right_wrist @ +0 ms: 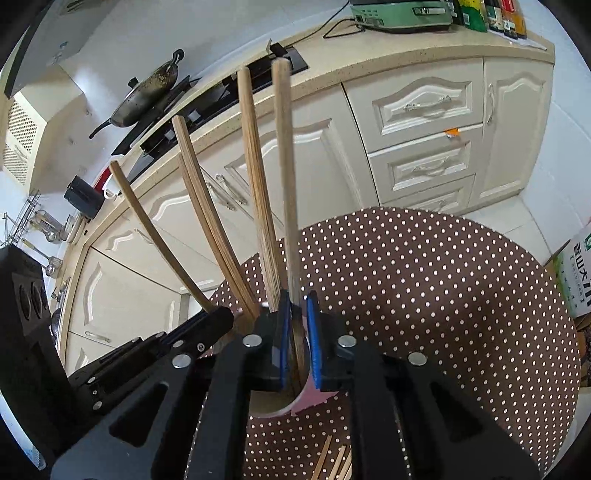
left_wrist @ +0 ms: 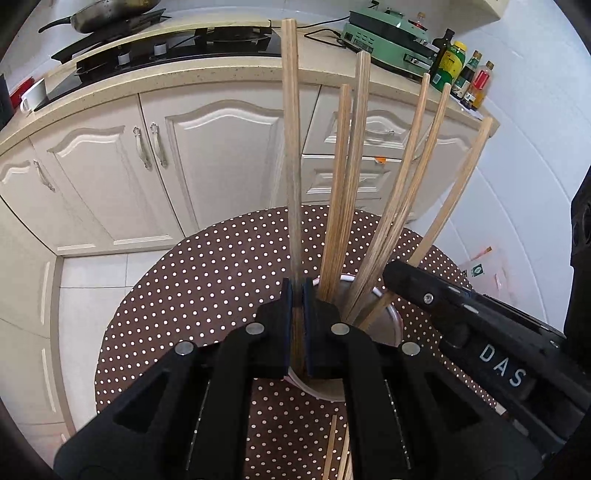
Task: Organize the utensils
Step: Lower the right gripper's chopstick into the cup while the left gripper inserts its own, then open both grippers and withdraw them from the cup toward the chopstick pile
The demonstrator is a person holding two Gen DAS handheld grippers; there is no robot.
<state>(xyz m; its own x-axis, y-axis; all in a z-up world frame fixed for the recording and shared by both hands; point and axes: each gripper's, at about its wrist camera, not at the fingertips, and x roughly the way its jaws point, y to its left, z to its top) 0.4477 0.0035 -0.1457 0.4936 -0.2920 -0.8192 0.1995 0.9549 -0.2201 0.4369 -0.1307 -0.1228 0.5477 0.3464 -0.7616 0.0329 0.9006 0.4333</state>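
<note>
A round holder cup [left_wrist: 388, 325] stands on the dotted table with several wooden chopsticks [left_wrist: 341, 192] upright in it. My left gripper [left_wrist: 297, 291] is shut on a pair of chopsticks [left_wrist: 291, 147], held upright over the cup's left rim. In the right wrist view, my right gripper [right_wrist: 297, 302] stands over the cup [right_wrist: 280, 404] with its blue pads [right_wrist: 314, 343] a little apart around a chopstick pair [right_wrist: 284, 166]; the pads do not clearly touch it. Each gripper shows in the other's view, the right one [left_wrist: 461, 306] and the left one [right_wrist: 166, 347].
The round table [left_wrist: 192, 280] has a brown cloth with white dots. More chopsticks [left_wrist: 334, 450] lie flat on it near me, also in the right wrist view [right_wrist: 332, 461]. Cream kitchen cabinets [left_wrist: 192, 155], a stove and a wok [left_wrist: 107, 14] lie beyond. A box [right_wrist: 576, 280] stands at the right.
</note>
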